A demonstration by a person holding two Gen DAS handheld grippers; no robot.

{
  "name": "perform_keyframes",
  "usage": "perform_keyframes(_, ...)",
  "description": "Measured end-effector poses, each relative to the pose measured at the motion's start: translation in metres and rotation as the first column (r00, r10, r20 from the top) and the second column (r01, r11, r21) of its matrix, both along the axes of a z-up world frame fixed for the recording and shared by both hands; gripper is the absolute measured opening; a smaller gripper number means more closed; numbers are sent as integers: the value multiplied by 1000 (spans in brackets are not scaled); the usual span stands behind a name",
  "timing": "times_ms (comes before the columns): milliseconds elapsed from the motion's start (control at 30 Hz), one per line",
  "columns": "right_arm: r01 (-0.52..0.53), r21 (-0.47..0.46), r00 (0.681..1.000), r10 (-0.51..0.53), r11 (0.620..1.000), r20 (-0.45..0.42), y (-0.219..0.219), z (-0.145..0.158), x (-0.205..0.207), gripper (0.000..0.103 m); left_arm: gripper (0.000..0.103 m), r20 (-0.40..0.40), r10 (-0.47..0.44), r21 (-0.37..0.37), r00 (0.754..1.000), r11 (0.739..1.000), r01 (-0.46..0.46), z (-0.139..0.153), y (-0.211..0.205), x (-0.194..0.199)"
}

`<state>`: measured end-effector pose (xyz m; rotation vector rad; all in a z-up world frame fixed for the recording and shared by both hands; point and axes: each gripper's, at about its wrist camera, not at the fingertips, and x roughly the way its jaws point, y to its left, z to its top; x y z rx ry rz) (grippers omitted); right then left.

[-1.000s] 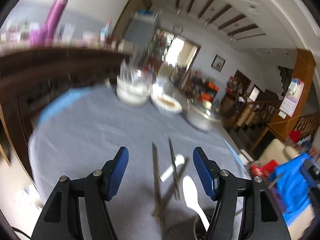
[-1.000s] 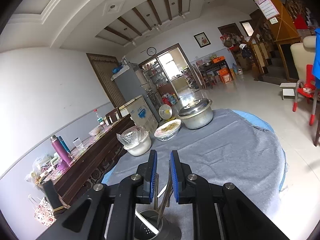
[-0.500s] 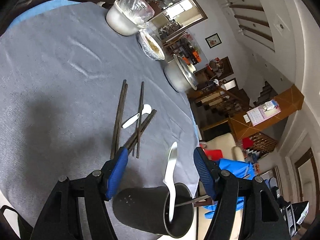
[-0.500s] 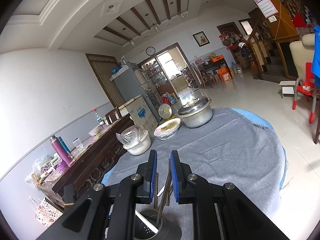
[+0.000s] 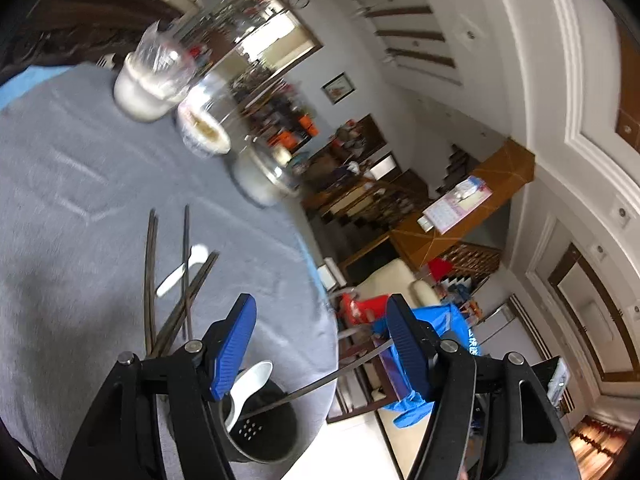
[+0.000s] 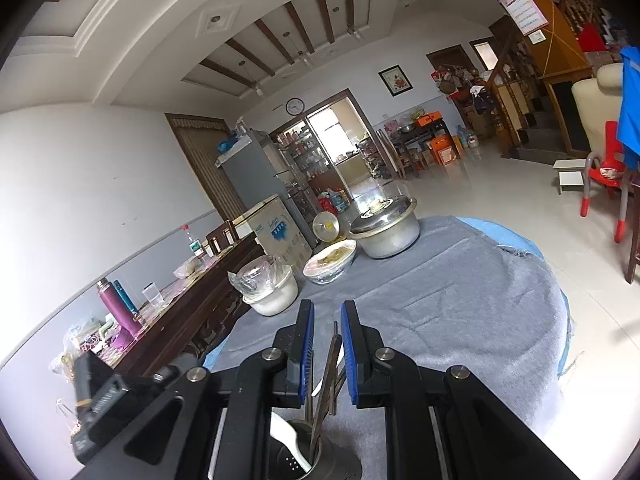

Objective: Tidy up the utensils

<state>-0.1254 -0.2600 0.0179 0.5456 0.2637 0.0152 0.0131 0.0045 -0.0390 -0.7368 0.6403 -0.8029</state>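
A dark utensil cup (image 5: 262, 436) stands near the table's front edge and holds a white spoon (image 5: 248, 384) and a chopstick (image 5: 320, 382) that leans out to the right. My left gripper (image 5: 320, 340) is open and empty just above the cup. Several dark chopsticks (image 5: 168, 280) and a second white spoon (image 5: 182, 270) lie on the grey cloth beyond. My right gripper (image 6: 327, 354) hovers over the cup (image 6: 296, 454), its jaws nearly together around a chopstick (image 6: 326, 380) standing in the cup; contact is unclear.
On the far side of the round grey-clothed table (image 6: 460, 300) stand a white pot with a plastic bag (image 6: 270, 292), a bowl of food (image 6: 330, 260) and a lidded metal pot (image 6: 386, 228). A dark sideboard (image 6: 188, 320) runs along the left. The table edge drops off to the right.
The left gripper has swung up and to the right, so the cup now sits under its left finger. The right gripper has barely moved.
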Motion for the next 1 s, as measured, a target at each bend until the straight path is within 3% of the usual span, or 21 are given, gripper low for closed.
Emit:
perform_keyframes(367, 30, 18, 1000, -30, 999, 8, -3, 0, -3, 15, 68, -36, 159, 101, 987, 983, -155, -6, 22, 8)
perform_keyframes(633, 99, 86, 994, -94, 991, -61, -24, -19, 7, 15, 69, -29, 272, 283, 962, 925, -253, -15, 30, 13)
perform_keyframes(733, 124, 66, 983, -113, 990, -142, -27, -40, 21, 15, 69, -40, 291, 317, 956, 911, -264, -23, 31, 16)
perform_keyframes(867, 49, 88, 962, -23, 995, -272, -20, -85, 45, 15, 69, -71, 310, 385, 948, 885, -261, -38, 31, 16)
perform_keyframes(1000, -29, 101, 935, 63, 994, -350, -2, -122, 58, 15, 69, -91, 303, 462, 949, 857, -229, -56, 22, 9)
